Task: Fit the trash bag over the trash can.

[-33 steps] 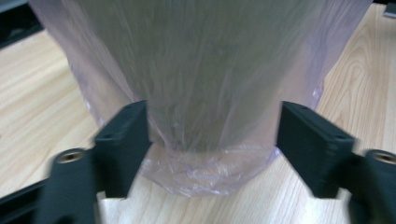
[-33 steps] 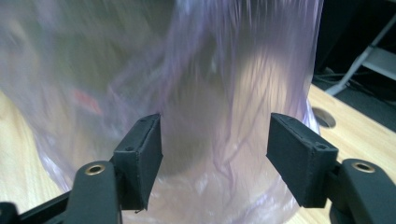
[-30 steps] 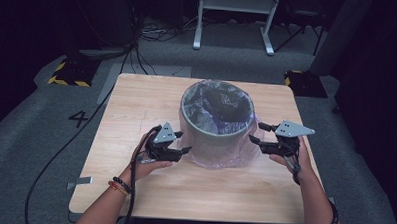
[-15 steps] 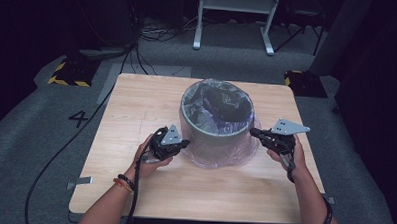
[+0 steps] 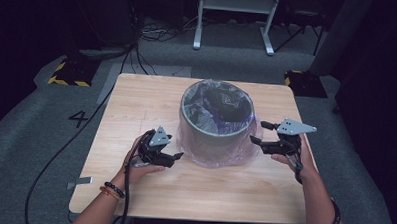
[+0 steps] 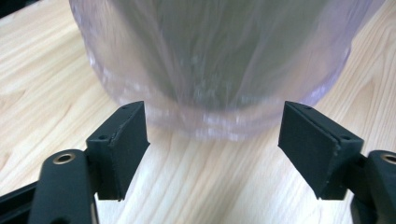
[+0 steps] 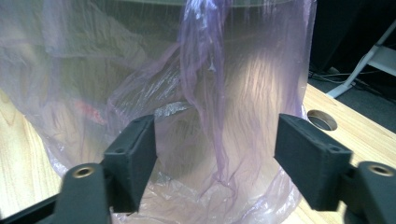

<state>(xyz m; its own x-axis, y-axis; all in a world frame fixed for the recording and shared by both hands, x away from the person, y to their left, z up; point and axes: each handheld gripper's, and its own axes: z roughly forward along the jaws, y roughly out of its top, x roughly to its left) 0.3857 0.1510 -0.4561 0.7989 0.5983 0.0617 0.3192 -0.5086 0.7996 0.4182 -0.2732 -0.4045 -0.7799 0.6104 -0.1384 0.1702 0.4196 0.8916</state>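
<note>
A big dark number "4" (image 5: 79, 119) is marked on the grey floor (image 5: 45, 136), just left of the bench (image 5: 137, 100). Nothing else can be read; there are no words on the other things.

Both claws are black with grey three-cornered plates and trailing black cables; beaded bracelets circle the left wrist (image 5: 111, 190), a dark band the right (image 5: 336, 213).
</note>
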